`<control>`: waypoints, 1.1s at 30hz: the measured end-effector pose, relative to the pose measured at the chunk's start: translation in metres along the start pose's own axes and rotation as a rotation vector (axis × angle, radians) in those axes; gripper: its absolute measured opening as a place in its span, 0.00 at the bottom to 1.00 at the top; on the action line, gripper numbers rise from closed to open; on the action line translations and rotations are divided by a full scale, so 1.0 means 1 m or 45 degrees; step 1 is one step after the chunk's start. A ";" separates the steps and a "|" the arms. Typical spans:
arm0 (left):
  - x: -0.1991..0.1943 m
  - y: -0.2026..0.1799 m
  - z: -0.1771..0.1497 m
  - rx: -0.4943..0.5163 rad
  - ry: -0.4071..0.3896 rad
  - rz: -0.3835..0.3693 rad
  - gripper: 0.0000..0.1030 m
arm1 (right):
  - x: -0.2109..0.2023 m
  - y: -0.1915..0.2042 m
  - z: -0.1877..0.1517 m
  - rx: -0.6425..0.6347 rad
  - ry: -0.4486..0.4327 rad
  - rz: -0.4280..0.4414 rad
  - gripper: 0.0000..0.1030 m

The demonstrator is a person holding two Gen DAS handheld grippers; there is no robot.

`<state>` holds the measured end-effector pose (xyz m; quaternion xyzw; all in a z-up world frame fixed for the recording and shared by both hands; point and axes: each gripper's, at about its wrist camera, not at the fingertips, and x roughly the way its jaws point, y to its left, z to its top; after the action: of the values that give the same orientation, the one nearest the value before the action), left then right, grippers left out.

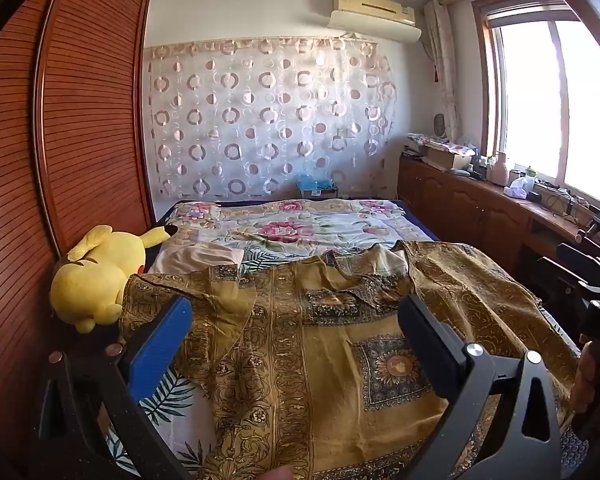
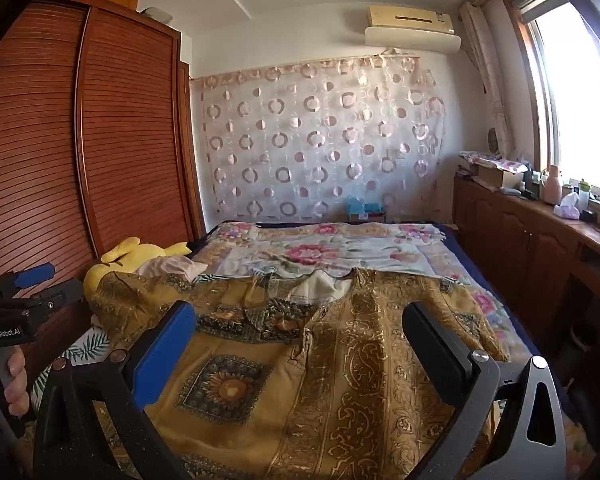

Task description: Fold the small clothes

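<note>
Both grippers, left gripper (image 1: 296, 320) and right gripper (image 2: 300, 328), stand fully open and hold nothing. Under and ahead of them the bed (image 1: 300, 224) carries the patterned shirt (image 2: 340, 360), spread flat and unfolded, so folding seems not yet begun. Beyond the left gripper's left finger lies a yellow plush toy (image 1: 100, 276). The shirt's near hem is cut off.

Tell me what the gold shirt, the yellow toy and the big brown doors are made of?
The shirt looks like thin woven cloth, perhaps silky: it creases softly and has a slight sheen. The toy looks like plush: fuzzy, rounded and squashy. The doors look like varnished wood: reddish-brown slats with a gloss, though a wood-look coating is possible.
</note>
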<state>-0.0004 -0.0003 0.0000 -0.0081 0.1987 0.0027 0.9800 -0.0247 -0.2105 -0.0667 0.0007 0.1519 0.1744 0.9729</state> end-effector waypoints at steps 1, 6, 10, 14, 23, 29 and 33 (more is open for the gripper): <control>0.000 0.000 0.000 0.003 0.006 0.002 1.00 | 0.000 0.000 0.000 -0.002 0.007 -0.001 1.00; 0.000 -0.001 0.000 0.002 0.011 0.003 1.00 | 0.000 0.000 0.000 -0.002 0.009 -0.005 1.00; 0.000 -0.001 0.000 0.004 0.013 0.002 1.00 | 0.000 0.000 0.000 -0.001 0.011 -0.003 1.00; -0.001 -0.002 -0.002 0.006 0.012 0.002 1.00 | -0.001 0.000 0.000 0.000 0.009 -0.003 1.00; -0.001 -0.003 -0.001 0.013 0.011 0.008 1.00 | 0.000 -0.001 0.000 0.002 0.012 -0.002 1.00; -0.003 -0.004 -0.001 0.013 0.008 0.005 1.00 | 0.000 -0.001 0.000 0.002 0.013 0.001 1.00; -0.003 -0.005 -0.001 0.013 0.007 0.005 1.00 | 0.000 -0.001 -0.002 0.002 0.012 0.001 1.00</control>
<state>-0.0039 -0.0051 0.0008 -0.0028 0.2015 0.0037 0.9795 -0.0252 -0.2112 -0.0685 0.0009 0.1566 0.1746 0.9721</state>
